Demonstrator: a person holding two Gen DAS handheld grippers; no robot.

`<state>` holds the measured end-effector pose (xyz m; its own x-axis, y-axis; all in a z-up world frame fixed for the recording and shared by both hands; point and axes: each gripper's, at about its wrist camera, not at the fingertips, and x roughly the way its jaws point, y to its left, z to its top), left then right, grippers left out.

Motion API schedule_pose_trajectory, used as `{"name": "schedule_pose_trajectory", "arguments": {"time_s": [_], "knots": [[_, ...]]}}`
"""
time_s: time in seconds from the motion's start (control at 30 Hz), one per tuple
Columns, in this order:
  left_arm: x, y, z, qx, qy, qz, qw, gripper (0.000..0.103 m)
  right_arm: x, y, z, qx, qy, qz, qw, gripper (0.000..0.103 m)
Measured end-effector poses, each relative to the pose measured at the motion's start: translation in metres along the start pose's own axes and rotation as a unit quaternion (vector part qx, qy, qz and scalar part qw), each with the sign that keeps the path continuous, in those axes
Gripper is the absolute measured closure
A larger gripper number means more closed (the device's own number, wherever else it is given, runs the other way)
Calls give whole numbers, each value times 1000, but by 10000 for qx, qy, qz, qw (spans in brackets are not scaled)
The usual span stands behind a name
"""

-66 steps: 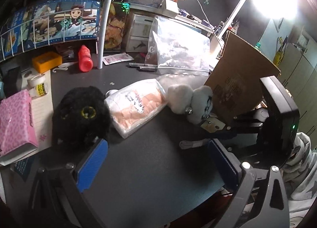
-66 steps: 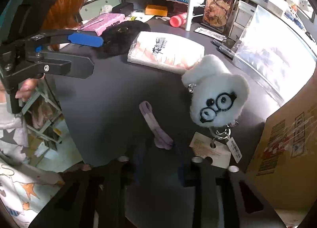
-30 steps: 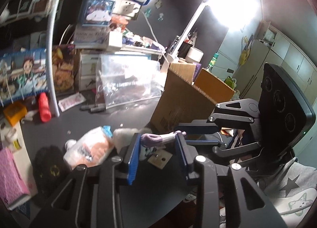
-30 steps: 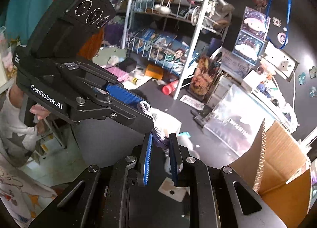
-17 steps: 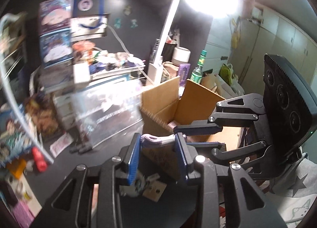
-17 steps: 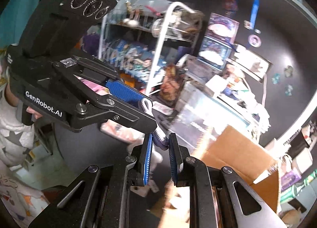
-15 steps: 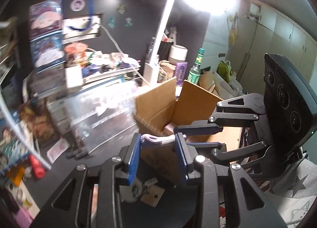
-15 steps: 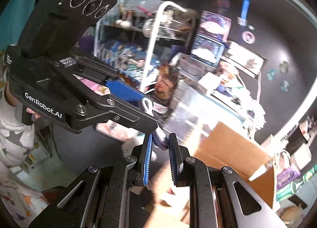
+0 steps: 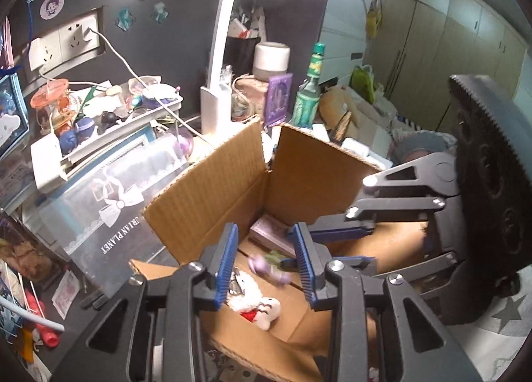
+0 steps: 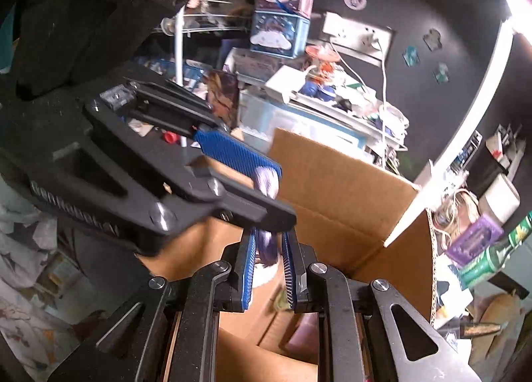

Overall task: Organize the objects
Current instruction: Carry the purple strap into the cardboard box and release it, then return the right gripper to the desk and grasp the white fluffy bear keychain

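Purple strap (image 10: 267,242) stretched between both tilted-down grippers' jaws above cardboard box (image 9: 299,162).

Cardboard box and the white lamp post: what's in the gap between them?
Nothing much: the left wrist view shows only a white cable between the cardboard box and lamp post.

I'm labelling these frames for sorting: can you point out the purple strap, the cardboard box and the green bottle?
purple strap (image 10: 267,245), right wrist view: loop between the blue pads.
cardboard box (image 9: 206,189), left wrist view: inner face of the upright left flap.
green bottle (image 9: 307,102), left wrist view: labelled body below the neck.
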<state>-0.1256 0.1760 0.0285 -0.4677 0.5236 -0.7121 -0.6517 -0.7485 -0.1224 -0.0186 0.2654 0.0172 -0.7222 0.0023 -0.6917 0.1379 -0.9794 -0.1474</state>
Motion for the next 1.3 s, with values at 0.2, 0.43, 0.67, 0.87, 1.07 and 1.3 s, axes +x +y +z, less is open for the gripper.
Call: {"name": "schedule_pose_trajectory", "arguments": {"time_s": [0.2,0.43,0.67,0.87,1.07,1.3], "knots": [[0,9,0,-152,-49,130,9998,43,4,-13,-5,237,238,-162,9993,91],[-19,15,-5,-199,-197,290,9992,27,4,-13,-7,305,320,-212,9988,75],[-70,29,-24,-407,-647,517,9957,20,-20,4,5,390,-311,21,9988,9],[-117,48,-64,-675,-898,878,9898,17,-43,50,24,183,-1165,581,9913,0],[-143,68,-124,-994,-963,1300,9818,17,-32,114,38,-687,-1272,257,9892,0],[-154,91,-191,-1630,-1087,1629,9670,17,13,173,30,-1053,-913,907,9861,1]]}}
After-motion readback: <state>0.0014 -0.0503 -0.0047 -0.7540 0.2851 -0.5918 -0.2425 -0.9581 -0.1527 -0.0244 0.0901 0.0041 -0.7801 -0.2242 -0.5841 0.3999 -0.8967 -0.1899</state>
